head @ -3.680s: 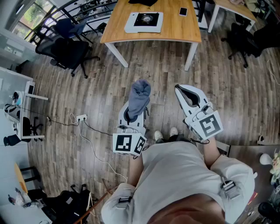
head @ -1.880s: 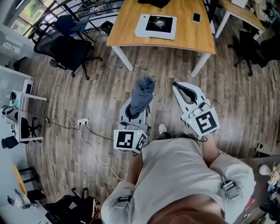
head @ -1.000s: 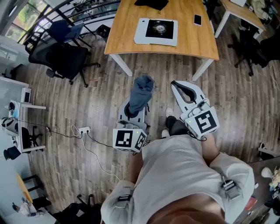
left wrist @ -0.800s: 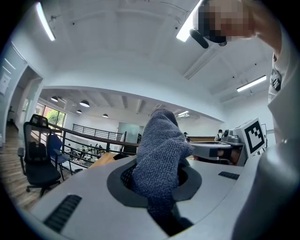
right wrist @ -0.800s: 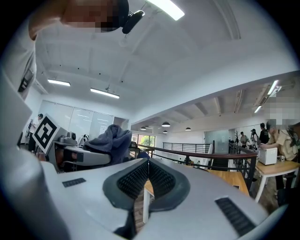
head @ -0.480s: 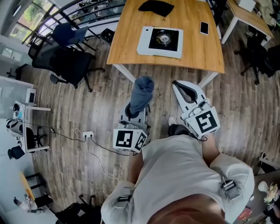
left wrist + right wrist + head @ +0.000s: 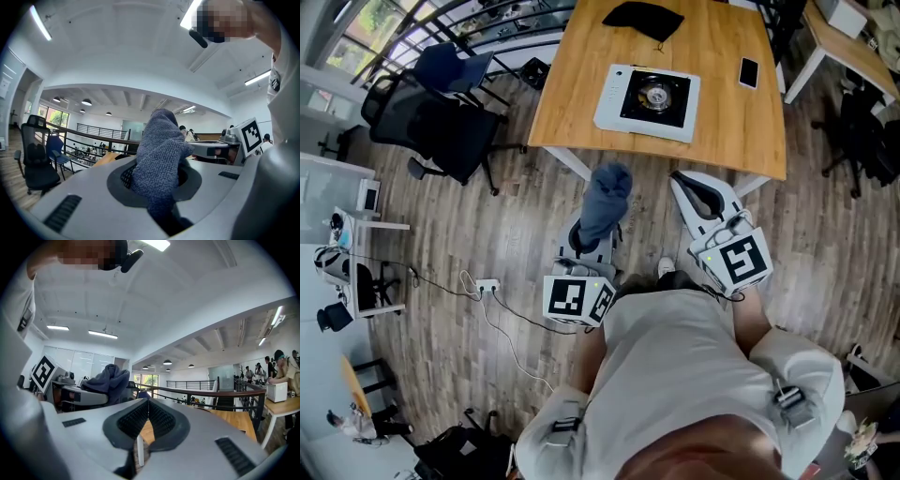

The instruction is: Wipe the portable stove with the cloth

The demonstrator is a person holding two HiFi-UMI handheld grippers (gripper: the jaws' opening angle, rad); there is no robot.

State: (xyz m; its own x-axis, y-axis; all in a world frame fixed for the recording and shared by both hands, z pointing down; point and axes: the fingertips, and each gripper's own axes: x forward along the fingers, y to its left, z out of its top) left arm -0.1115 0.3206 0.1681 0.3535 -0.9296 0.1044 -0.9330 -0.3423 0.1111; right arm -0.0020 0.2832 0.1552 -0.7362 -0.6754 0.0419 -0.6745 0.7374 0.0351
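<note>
Grips the cloth in the left gripper, with the jaws clamped on the fabric. Leaves a bunched end standing past the jaw tips and a tail running back into the gap between the jaws. Shows a grey-blue cloth of looped terry weave.

Carries the right gripper with the pads together at the tips and nothing between them. Touches nothing with it. Holds both grippers in the air above the floor, side by side and apart from each other, tips pointing toward the table.

Stands on dark wood planks just short of a light wooden table top on white legs. Lists, left of the table, two office chairs and a black railing behind them. Lists, on the floor at the left, a power strip with a white cable trailing away. Indicates an open office with a white ceiling and strip lights in both gripper views, and several people far off in the background.

Locates the stove flat on the table top, near the front edge, well apart from both grippers and from the cloth. Shows a white casing, a black top panel and a round metal burner at the centre. Lists a phone near the stove's right side and a black item beyond it at the far edge.
</note>
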